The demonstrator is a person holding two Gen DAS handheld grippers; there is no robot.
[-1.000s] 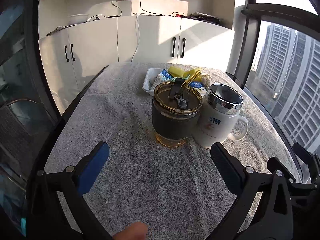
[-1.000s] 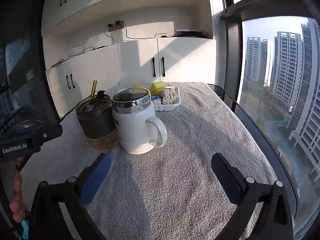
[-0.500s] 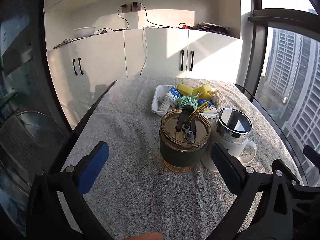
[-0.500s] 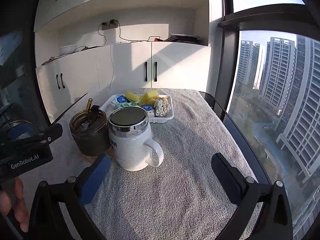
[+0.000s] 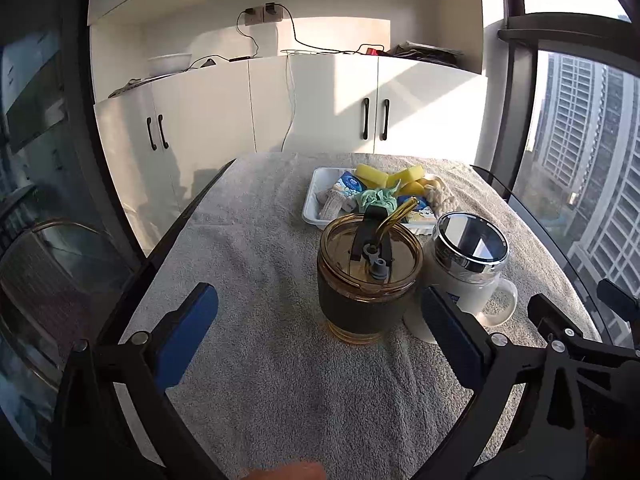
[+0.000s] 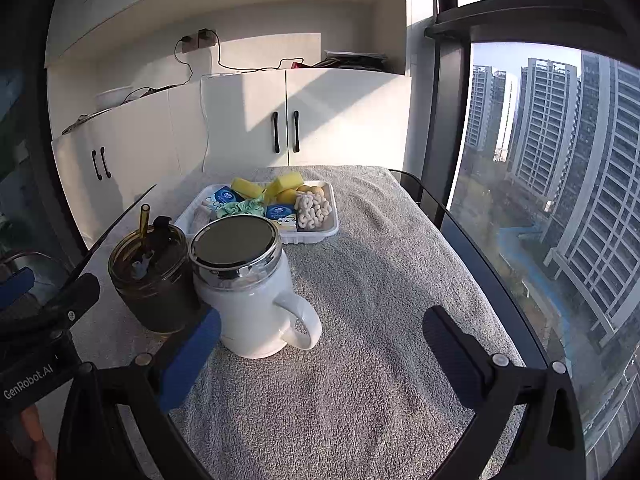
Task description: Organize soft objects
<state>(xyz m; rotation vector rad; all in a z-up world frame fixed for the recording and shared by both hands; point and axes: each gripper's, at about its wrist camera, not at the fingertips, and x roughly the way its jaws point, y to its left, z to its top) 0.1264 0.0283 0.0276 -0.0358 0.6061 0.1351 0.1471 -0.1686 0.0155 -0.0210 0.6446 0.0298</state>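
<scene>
A white tray (image 5: 313, 200) (image 6: 330, 227) at the far middle of the table holds soft things: yellow sponges (image 5: 408, 174) (image 6: 289, 180), a green scrunchie (image 5: 374, 199) (image 6: 240, 209), a white knotted rope (image 6: 314, 209), blue-and-white packets (image 5: 347, 185) (image 6: 223, 196) and a grey knitted piece (image 5: 331, 206). My left gripper (image 5: 320, 330) is open and empty, above the towel in front of the amber tumbler. My right gripper (image 6: 322, 344) is open and empty, near the white mug.
An amber tumbler with straw (image 5: 368, 276) (image 6: 154, 276) and a white lidded mug (image 5: 468, 268) (image 6: 250, 292) stand side by side between the grippers and the tray. A grey towel (image 6: 380, 280) covers the table. White cabinets stand behind; a window is at the right.
Both grippers have risen and pulled back from the cups, so the tray shows more fully. Both stay open and empty. Nothing on the table has moved.
</scene>
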